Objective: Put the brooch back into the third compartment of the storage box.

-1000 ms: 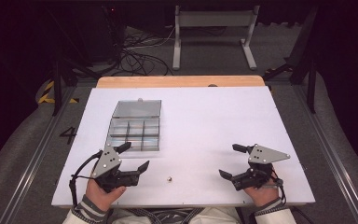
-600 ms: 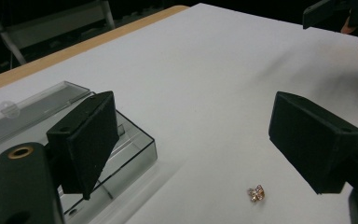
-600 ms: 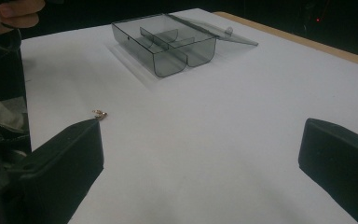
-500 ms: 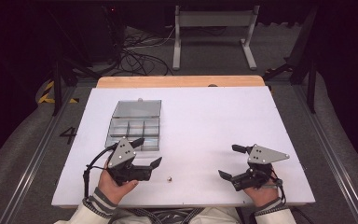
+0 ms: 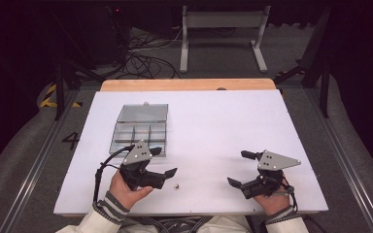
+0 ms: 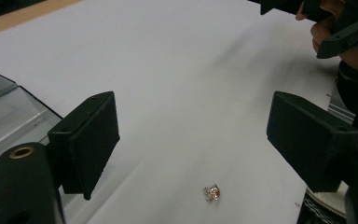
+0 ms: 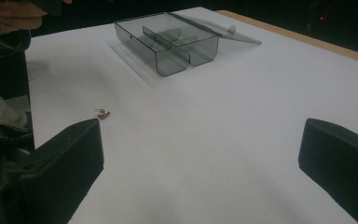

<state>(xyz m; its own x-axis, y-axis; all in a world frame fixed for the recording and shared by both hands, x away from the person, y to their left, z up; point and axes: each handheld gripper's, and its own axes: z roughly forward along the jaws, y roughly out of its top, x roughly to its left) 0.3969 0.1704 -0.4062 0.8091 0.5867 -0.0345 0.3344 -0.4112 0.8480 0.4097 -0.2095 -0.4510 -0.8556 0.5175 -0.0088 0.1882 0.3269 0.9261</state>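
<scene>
Bare counter (image 5: 233, 126) lies open across the middle and right edge, while the compartment box (image 5: 141, 130) blocks the left edge.

Your table (image 5: 213, 126) has a white top with a strip of bare wood along its far edge. Two things lie directly on it. A small gold-coloured trinket (image 5: 176, 185) sits just beyond the tips of your left hand-held gripper (image 5: 164, 162), near the table's front edge; in the left gripper view it lies on the white top between the two spread jaws, a little nearer the right one. A clear grey plastic box (image 5: 138, 133) with divided compartments rests on the table just beyond that same gripper, its lid folded open flat on the far side. Your right hand-held gripper (image 5: 238, 169) is well apart from both, with bare white top between its wide-apart jaws.
</scene>
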